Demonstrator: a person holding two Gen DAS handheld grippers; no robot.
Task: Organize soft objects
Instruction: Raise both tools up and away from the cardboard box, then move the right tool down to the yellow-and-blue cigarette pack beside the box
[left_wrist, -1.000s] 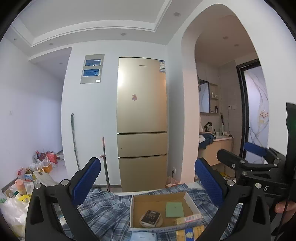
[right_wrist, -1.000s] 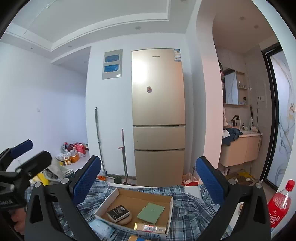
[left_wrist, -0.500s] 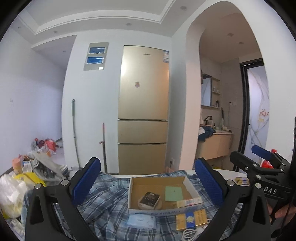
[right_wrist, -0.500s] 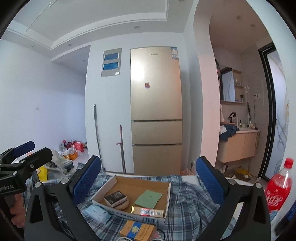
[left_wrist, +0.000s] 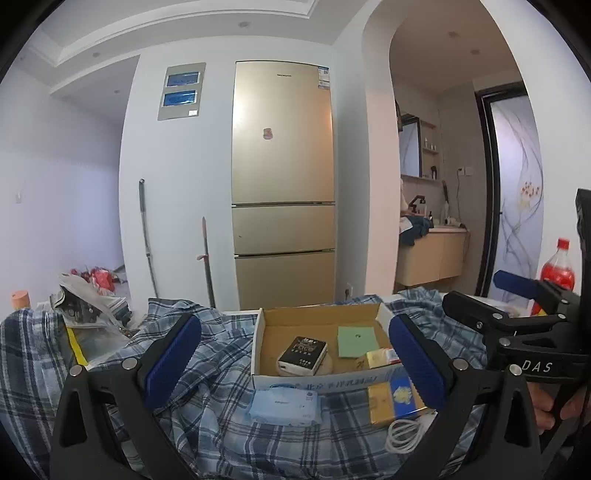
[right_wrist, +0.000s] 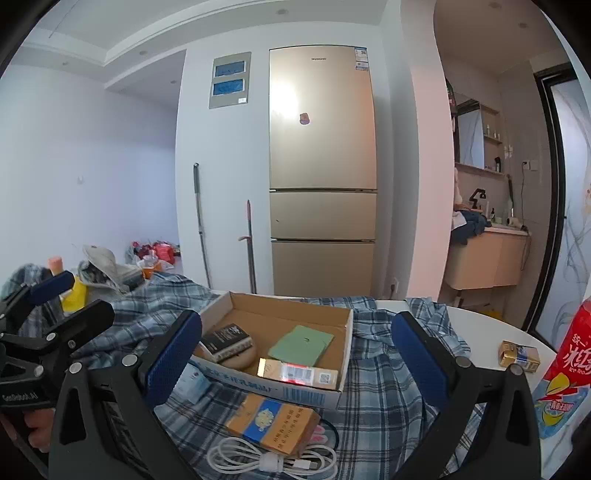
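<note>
Behind the worktop (right_wrist: 491, 325) the fridge sits higher in both views than a second ago, so both hand-held grippers, left (left_wrist: 295, 352) and right (right_wrist: 297, 345), spread and empty, tilt down toward the plaid shirt (left_wrist: 207, 373) under the cardboard box (left_wrist: 317, 378).

A tall gold three-door refrigerator (left_wrist: 283, 184) stands at frame centre against a white wall (left_wrist: 66, 177). Left of it hangs a grey wall panel (left_wrist: 181, 90) with two blue windows, and below lean two long handles (left_wrist: 146, 236) (mop or broom, heads hidden). At right, an archway (left_wrist: 436, 55) opens onto a vanity cabinet (left_wrist: 432, 260) under a mirror (left_wrist: 409, 149). Recessed spotlights (left_wrist: 242, 24) dot the stepped ceiling.
</note>
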